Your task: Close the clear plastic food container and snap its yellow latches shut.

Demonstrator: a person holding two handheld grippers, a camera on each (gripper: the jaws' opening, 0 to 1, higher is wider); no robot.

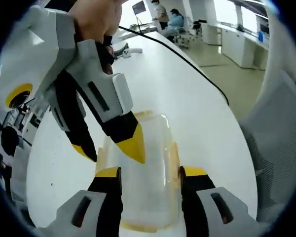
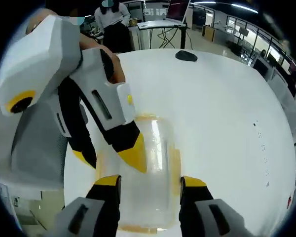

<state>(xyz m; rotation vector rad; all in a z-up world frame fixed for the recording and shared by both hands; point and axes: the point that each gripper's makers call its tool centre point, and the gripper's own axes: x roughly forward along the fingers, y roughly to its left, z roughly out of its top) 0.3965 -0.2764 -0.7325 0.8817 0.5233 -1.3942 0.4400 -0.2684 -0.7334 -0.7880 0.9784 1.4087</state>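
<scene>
The broad white round-edged tabletop [image 1: 197, 98] carries everything here, running off toward an office of desks and monitors where seated people [image 1: 175, 22] work, and in the right gripper view a standing person [image 2: 111, 24] waits beyond its far edge. A grey mesh-backed office chair [image 1: 278, 128] crowds the tabletop's rim in the left gripper view. The clear plastic rectangular food container [image 1: 150, 168] with yellow latches [image 1: 173, 158] along its sides lies flat on the tabletop. The left tool [image 1: 150, 173] stands with its yellow-tipped jaws spread on either side of the container, gripping nothing that I can make out. The right tool [image 2: 150, 180] faces it from the opposite end, its jaws likewise parted astride the container, each tool partly blocking the other's look at the lid. A thin black cable [image 1: 187, 59] trails across the tabletop, and a small dark computer mouse [image 2: 186, 56] rests far off.
</scene>
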